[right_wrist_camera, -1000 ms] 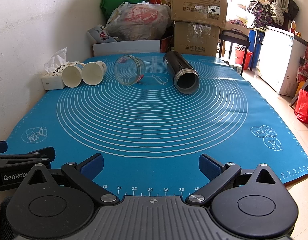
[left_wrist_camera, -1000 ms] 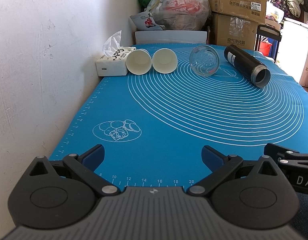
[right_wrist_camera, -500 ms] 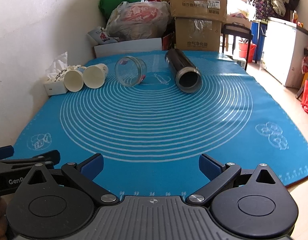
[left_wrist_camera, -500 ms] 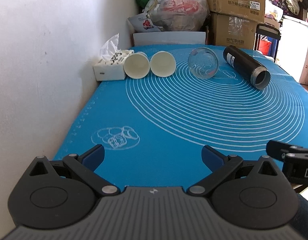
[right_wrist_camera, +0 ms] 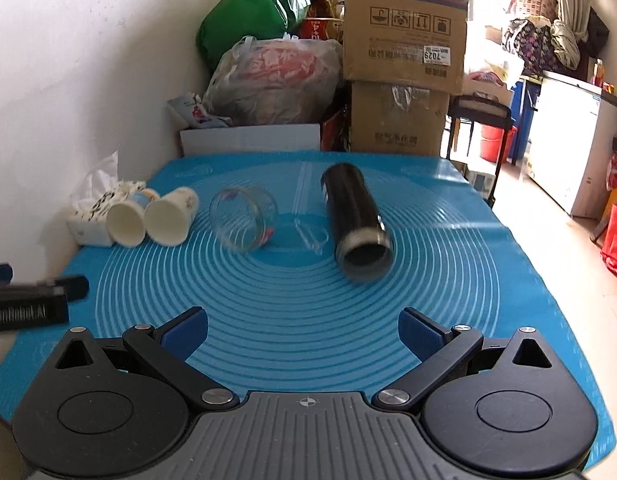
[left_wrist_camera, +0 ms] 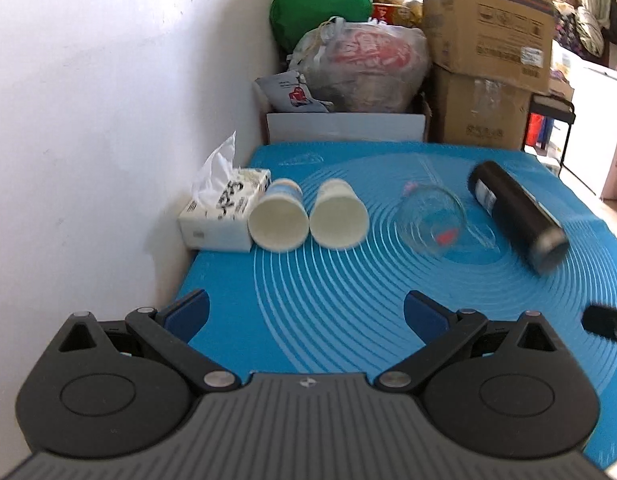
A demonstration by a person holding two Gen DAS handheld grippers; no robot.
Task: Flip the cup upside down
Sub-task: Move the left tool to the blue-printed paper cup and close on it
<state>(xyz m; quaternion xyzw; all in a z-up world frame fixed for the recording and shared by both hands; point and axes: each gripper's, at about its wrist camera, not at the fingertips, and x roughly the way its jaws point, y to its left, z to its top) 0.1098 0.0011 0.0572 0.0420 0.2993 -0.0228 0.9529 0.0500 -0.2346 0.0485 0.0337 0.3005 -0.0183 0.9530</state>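
Cups, four on their sides at the far half of the blue mat (left_wrist_camera: 348, 320), none touched, both grippers closing in.
Two paper cups (left_wrist_camera: 278, 222) (left_wrist_camera: 338, 219) lie side by side, mouths toward the camera, the left one against the tissue box (left_wrist_camera: 224, 216); a clear glass cup (left_wrist_camera: 430, 220) and a black tumbler (right_wrist_camera: 356, 220) lie further right. Versus a second ago both views sit nearer the cups and the mat's ruler edge has dropped out of frame, with motion blur now, so the approach is underway. Left gripper (left_wrist_camera: 306, 312) spread wide, empty, pointed roughly at the paper cups; right gripper (right_wrist_camera: 302, 328) spread wide, empty, facing the glass cup and tumbler. Likely still pre-grasp; which cup goes first can't be told.
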